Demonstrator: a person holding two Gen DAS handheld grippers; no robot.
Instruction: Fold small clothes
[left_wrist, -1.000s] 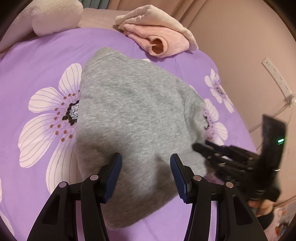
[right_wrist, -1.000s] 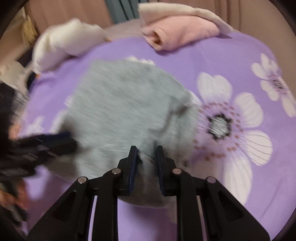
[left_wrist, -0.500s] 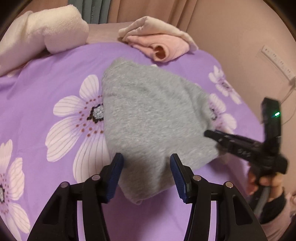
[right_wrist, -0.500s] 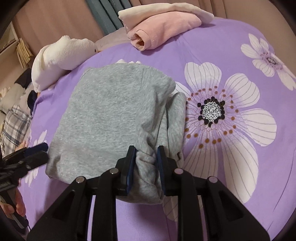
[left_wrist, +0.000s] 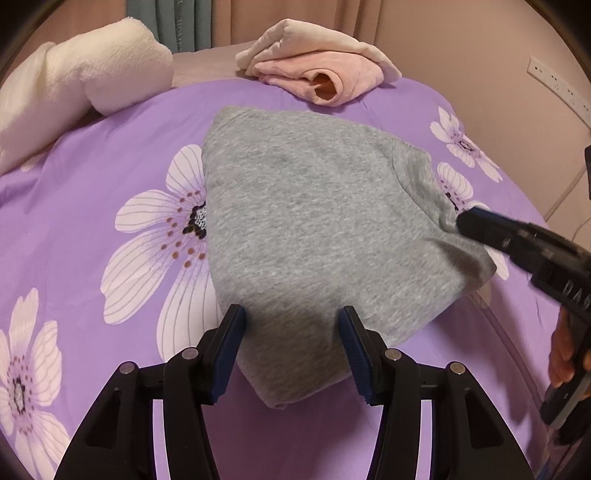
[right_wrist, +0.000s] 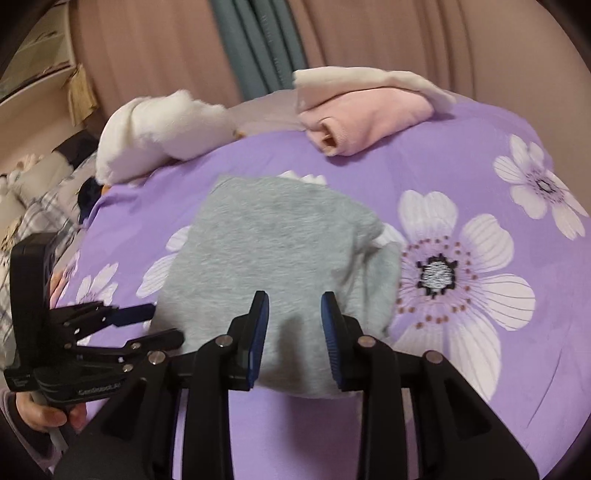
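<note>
The grey top (left_wrist: 321, 236) is lying on the purple flowered bed (left_wrist: 92, 177), already gathered into a compact, roughly square bundle with its edges turned under. Its near corner is pointing toward the left gripper (left_wrist: 291, 350), and a doubled layer, perhaps a sleeve, is running down its right side in the right wrist view. Judging by the shape, most of the folding on this piece is looking finished; what may be left is a last tidy or one more fold, and then moving it aside.

The right gripper (right_wrist: 293, 338) is hovering at the top's near right edge, and its fingers are spreading apart; the cloth is showing in the gap between them, but the blue pads are not pressing on it. So this hand appears to be letting go of the fold it made. The left gripper is hanging over the top's near corner with its fingers standing apart, nothing pinched between them, the cloth lying below the gap.

Beyond the top, toward the curtains, a pink garment (left_wrist: 325, 79) is sitting folded under a cream one, which suggests earlier pieces are done. To the top's far left, a fluffy white item (left_wrist: 85, 85) is lying on the bed; whether it is clothing awaiting folding I cannot tell.
</note>
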